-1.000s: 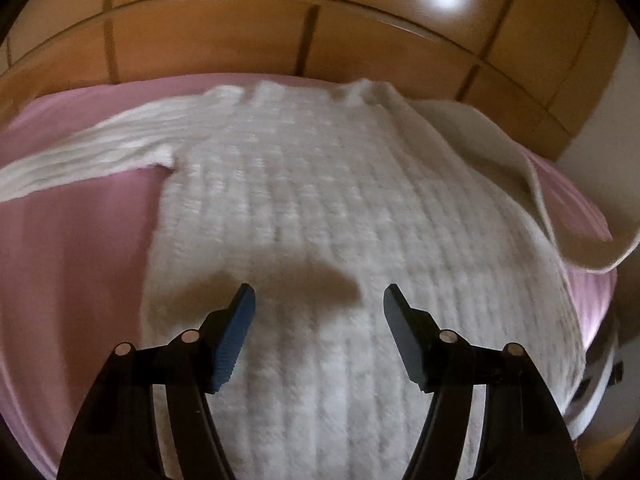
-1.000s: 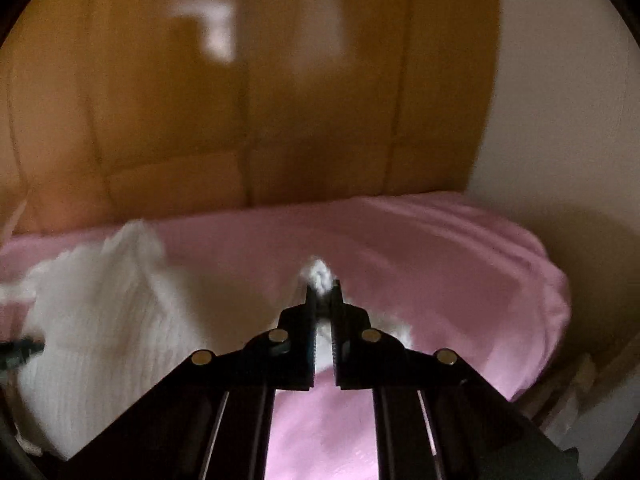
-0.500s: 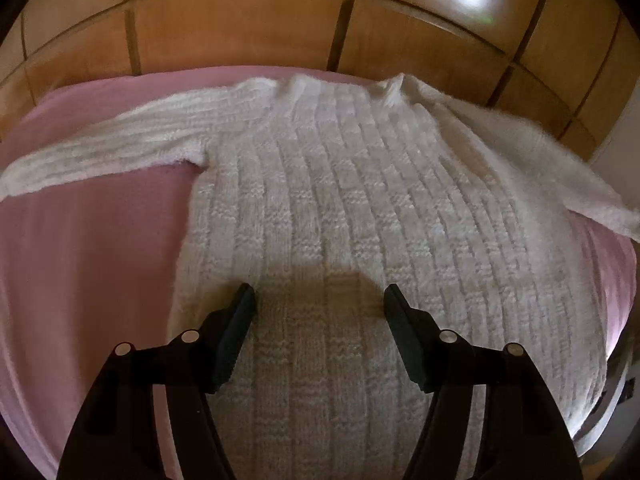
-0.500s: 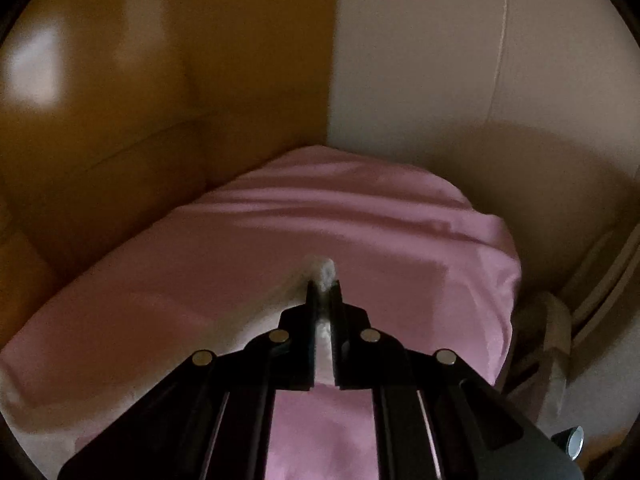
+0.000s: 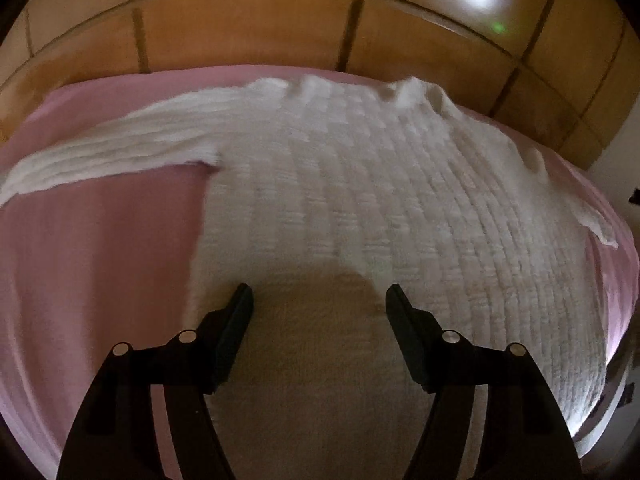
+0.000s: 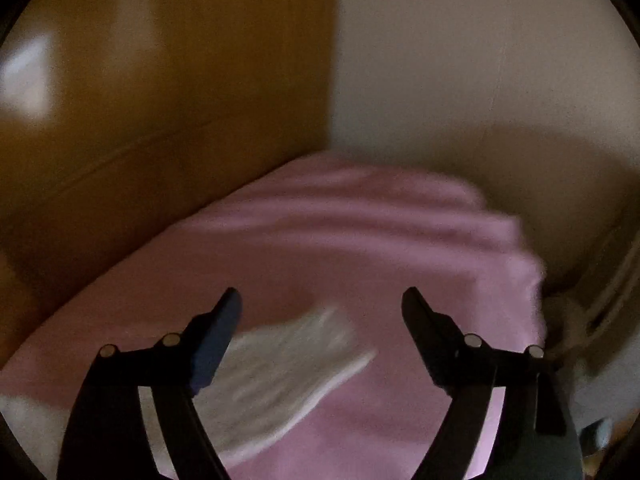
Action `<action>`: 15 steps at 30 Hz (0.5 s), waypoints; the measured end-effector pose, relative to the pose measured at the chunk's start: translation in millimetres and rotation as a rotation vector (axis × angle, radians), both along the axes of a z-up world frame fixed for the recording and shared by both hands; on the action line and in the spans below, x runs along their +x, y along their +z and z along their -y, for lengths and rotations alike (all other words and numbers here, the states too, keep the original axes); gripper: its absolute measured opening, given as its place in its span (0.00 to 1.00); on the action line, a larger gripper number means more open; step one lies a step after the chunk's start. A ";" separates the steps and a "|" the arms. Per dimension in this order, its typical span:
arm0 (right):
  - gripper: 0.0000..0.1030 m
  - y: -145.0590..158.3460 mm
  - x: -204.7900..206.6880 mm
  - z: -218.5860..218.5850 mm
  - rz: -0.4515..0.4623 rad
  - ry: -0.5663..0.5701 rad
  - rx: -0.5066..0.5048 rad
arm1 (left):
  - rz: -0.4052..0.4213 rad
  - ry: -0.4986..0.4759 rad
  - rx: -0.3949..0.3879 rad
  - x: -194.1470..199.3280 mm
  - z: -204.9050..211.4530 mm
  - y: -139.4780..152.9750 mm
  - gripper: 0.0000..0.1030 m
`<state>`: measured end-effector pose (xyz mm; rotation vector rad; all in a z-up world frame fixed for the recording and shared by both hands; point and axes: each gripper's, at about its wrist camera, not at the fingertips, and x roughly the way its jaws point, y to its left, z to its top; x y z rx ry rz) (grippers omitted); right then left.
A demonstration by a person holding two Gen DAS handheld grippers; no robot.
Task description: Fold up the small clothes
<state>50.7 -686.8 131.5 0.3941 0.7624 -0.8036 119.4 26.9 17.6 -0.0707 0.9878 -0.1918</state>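
A white knitted sweater (image 5: 360, 208) lies flat on the pink bed sheet (image 5: 100, 260), neck toward the headboard, one sleeve (image 5: 104, 160) stretched out to the left. My left gripper (image 5: 319, 300) is open and empty, just above the lower part of the sweater's body. In the right wrist view the other sleeve (image 6: 280, 368) lies on the pink sheet (image 6: 360, 248). My right gripper (image 6: 321, 304) is open and empty, just above the sleeve's cuff end.
A wooden panelled headboard (image 5: 280, 28) runs along the far side of the bed. A pale wall (image 6: 480, 60) meets it at the right corner. The mattress edge (image 6: 532, 280) drops off at the right, with cables (image 6: 608, 300) beside it.
My right gripper has opened and let go of the sleeve, which now lies on the sheet. The left gripper stays open over the sweater; the view shifted slightly.
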 end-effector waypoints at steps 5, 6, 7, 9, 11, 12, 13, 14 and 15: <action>0.78 -34.0 -3.0 -110.0 0.049 0.413 0.313 | 0.028 0.103 -0.012 -4.0 -39.2 6.9 0.75; 0.78 -41.9 -4.7 -142.8 0.047 0.514 0.377 | 0.024 0.125 -0.024 -5.8 -47.7 6.6 0.75; 0.78 -46.9 -6.4 -164.6 0.041 0.576 0.413 | 0.013 0.149 -0.047 -7.9 -57.8 4.8 0.75; 0.76 -58.3 -12.1 -206.8 0.007 0.682 0.475 | -0.017 0.183 -0.093 -14.0 -74.2 -1.4 0.75; 0.69 -68.3 -23.7 -247.4 -0.033 0.773 0.526 | -0.040 0.190 -0.129 -23.2 -85.7 -7.9 0.75; 0.64 -71.9 -30.3 -261.4 -0.047 0.800 0.546 | -0.043 0.180 -0.147 -27.8 -88.9 -9.9 0.75; 0.64 -75.8 -40.5 -278.1 -0.066 0.824 0.562 | -0.044 0.167 -0.163 -32.1 -91.0 -10.7 0.75; 0.64 -77.4 -48.8 -289.6 -0.078 0.838 0.547 | -0.046 0.145 -0.178 -37.3 -92.4 -12.1 0.73; 0.64 -77.2 -57.7 -299.8 -0.087 0.851 0.518 | -0.048 0.127 -0.189 -41.8 -92.5 -13.5 0.70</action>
